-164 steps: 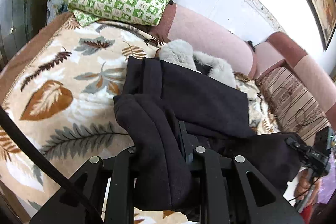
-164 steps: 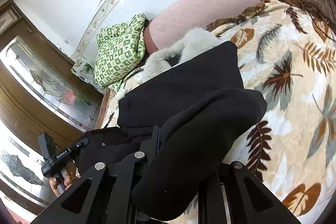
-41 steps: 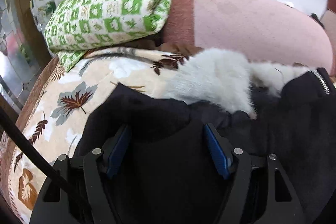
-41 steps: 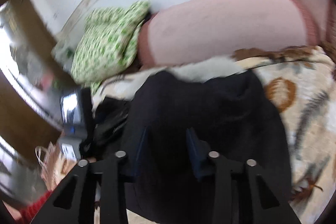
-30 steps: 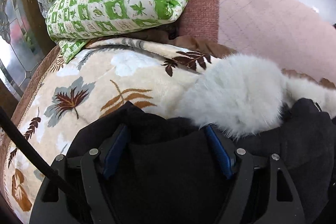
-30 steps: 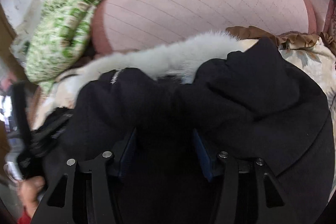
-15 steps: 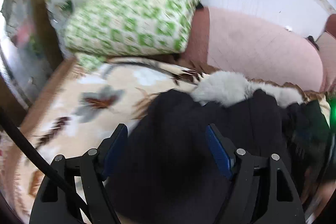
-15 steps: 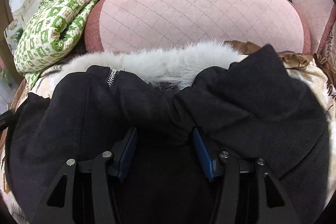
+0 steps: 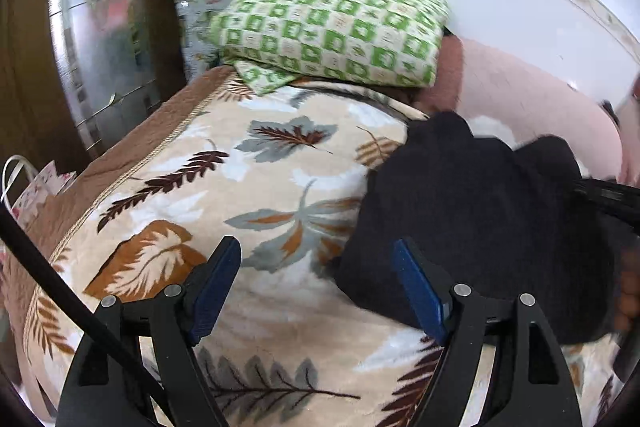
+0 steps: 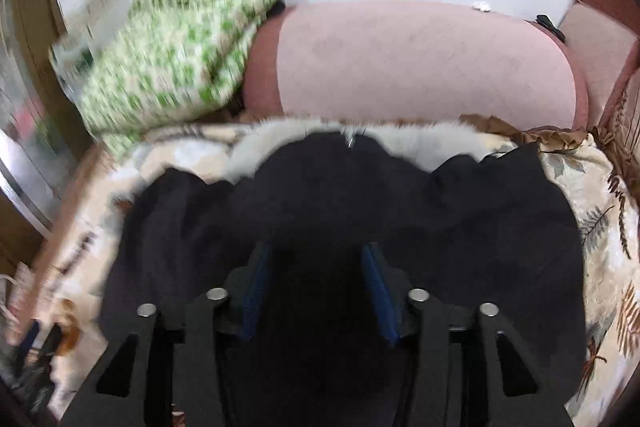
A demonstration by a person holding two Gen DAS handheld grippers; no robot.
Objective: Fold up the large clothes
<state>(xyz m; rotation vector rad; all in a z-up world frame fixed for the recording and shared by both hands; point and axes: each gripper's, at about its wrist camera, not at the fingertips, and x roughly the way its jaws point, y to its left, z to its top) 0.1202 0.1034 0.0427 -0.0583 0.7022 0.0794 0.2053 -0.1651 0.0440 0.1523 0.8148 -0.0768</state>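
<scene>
Right gripper closing over soft black coat

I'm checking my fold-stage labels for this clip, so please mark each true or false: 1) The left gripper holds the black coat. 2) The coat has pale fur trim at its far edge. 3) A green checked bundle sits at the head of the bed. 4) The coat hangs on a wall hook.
1) False. The left gripper is open over the leaf-print blanket, with the black coat beside it, not between its fingers.
2) True. The pale fur trim lines the coat's far edge.
3) True. The green checked bundle rests by the pink headboard.
4) False. The coat lies on the blanket; the right gripper is closing above it.
</scene>
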